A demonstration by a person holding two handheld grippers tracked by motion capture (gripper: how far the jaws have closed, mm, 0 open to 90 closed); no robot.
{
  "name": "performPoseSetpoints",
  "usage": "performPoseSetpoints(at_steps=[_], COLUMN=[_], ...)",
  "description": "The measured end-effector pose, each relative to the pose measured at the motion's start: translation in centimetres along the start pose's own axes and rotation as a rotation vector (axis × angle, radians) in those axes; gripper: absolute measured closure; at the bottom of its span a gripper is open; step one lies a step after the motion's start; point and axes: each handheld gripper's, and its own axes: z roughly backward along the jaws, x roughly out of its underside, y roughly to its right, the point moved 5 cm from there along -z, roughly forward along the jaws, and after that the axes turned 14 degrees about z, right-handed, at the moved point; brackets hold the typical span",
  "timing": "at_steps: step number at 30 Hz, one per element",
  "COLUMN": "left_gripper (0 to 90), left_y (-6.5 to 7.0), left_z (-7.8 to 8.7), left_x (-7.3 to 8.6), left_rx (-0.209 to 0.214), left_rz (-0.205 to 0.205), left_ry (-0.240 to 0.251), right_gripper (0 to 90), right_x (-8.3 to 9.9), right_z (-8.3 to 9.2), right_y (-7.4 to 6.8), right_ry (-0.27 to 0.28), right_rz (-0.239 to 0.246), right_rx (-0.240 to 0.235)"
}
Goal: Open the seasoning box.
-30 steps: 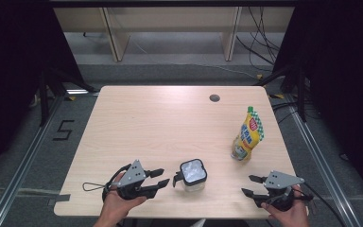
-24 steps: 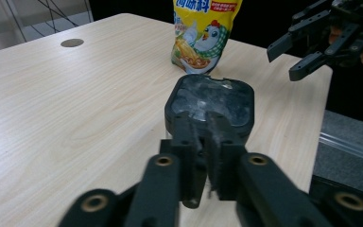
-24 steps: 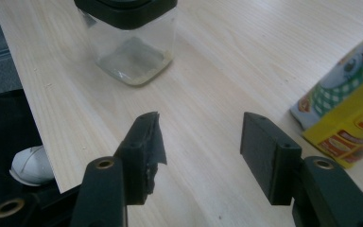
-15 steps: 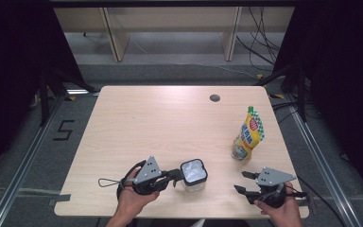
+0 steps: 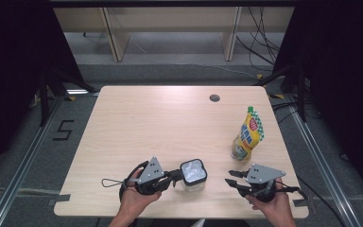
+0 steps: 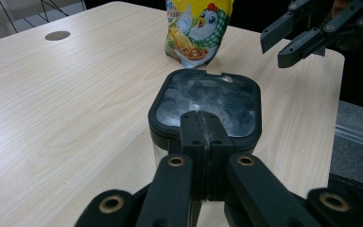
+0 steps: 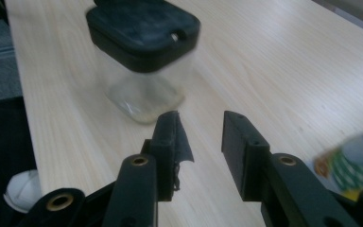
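A clear square jar (image 5: 193, 174) with a black-rimmed lid (image 6: 207, 100) stands near the table's front edge. My left gripper (image 5: 176, 176) lies level on the jar's left. Its jaws are shut together, and their tips (image 6: 201, 122) meet the near rim of the lid. I cannot tell whether anything thin is pinched between them. To the jar's right my right gripper (image 5: 230, 177) points toward the jar (image 7: 142, 61) from a short way off. Its jaws have just been closing, and there is still a gap with nothing in it (image 7: 201, 122). A yellow chicken-print pouch (image 5: 248, 135) stands behind the right gripper.
The wooden table (image 5: 160, 123) has a round cable hole (image 5: 214, 98) at its far right. The pouch (image 6: 198, 28) stands just beyond the jar in the left gripper view, with the right gripper (image 6: 302, 35) hovering beside it. Floor rails run along both sides of the table.
My left gripper slid right up to the jar and its jaws came together at the lid. The right gripper drifted left toward the jar and its gap narrowed.
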Motion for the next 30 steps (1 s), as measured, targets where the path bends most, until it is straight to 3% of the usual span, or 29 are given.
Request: performPoseSetpoints(at_steps=[2, 3, 4, 7, 11, 12, 14, 15, 16, 23, 27, 28, 30], left_gripper=[89.0, 89.0, 89.0, 89.0, 88.9, 88.9, 88.9, 88.8, 88.8, 88.5, 88.5, 88.5, 88.5], left_y=[0.0, 0.1, 0.0, 0.1, 0.1, 0.3, 0.2, 0.5, 0.5, 0.5, 0.5, 0.5, 0.5], left_z=[-0.1, -0.1, -0.1, -0.1, 0.0, -0.1, 0.0, -0.2, -0.2, 0.0, 0.0, 0.0, 0.0], left_x=[0.1, 0.1, 0.1, 0.1, 0.1, 0.1, 0.1, 0.1, 0.0, 0.1, 0.1, 0.1, 0.1], left_rx=[0.005, 0.010, 0.008, 0.002, 0.001, -0.003, -0.011, 0.010, 0.005, -0.003, -0.013, -0.016, -0.017], left_rz=[-0.002, -0.008, -0.008, 0.001, -0.005, 0.021, -0.012, -0.003, -0.028, -0.021, -0.047, -0.029, -0.042], left_ry=[0.009, 0.007, 0.007, 0.013, 0.011, 0.026, 0.013, 0.018, 0.021, 0.024, 0.025, 0.027, 0.027], right_gripper=[71.8, 73.7, 75.8, 79.3, 81.6, 81.9, 81.9, 81.9, 81.9, 83.9, 84.2, 84.2, 84.2], right_x=[-0.8, -1.0, -1.3, -1.5, -1.3, -1.3, -1.4, -1.4, -1.3, -1.3, -1.3, -1.3, -1.2], right_z=[-0.8, -0.9, -1.5, -2.2, -2.4, -2.4, -2.4, -2.5, -2.5, -2.6, -2.8, -2.9, -2.9], right_y=[0.0, 0.0, 0.0, 0.2, 0.3, 0.2, 0.0, 0.1, 0.1, -0.2, -0.4, -0.4, -0.4], right_ry=[0.017, 0.019, 0.058, 0.075, 0.051, 0.050, 0.057, 0.058, 0.061, 0.058, 0.063, 0.067, 0.058], right_rz=[0.043, 0.045, 0.045, 0.028, 0.025, 0.021, 0.018, 0.030, 0.037, 0.049, 0.036, 0.050, 0.047], right_rx=[-0.009, -0.011, -0.014, -0.026, -0.022, -0.024, -0.027, -0.025, -0.028, -0.033, -0.035, -0.039, -0.040])
